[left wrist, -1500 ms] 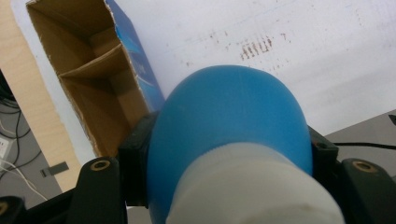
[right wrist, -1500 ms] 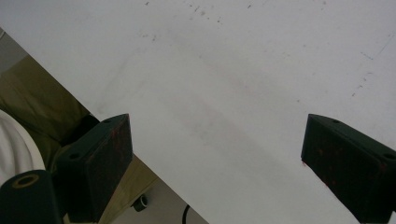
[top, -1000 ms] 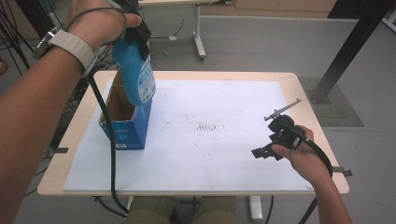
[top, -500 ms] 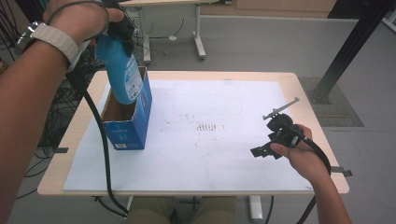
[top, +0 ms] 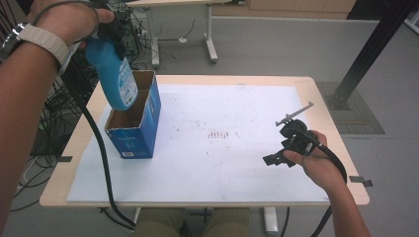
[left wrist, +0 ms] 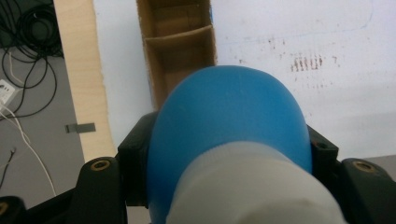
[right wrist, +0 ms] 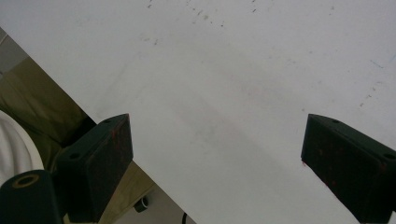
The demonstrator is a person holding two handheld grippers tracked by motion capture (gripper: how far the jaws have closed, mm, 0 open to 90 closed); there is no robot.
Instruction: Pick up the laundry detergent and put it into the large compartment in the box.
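Leftward the left gripper (top: 106, 30) has carried its clamped bottle (top: 114, 74), seemingly above the box (top: 136, 131); lowering remains. Right gripper (top: 281, 157) rests agape.

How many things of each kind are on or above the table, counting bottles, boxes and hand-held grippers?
Blue bottle: 1
Blue cardboard box: 1
Hand-held grippers: 2, the left hand-held gripper and the right hand-held gripper
Total: 4

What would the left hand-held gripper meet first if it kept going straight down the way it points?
Probably the open blue cardboard box: the left hand-held gripper points down with the blue plastic bottle over a compartment, though depth is unclear.
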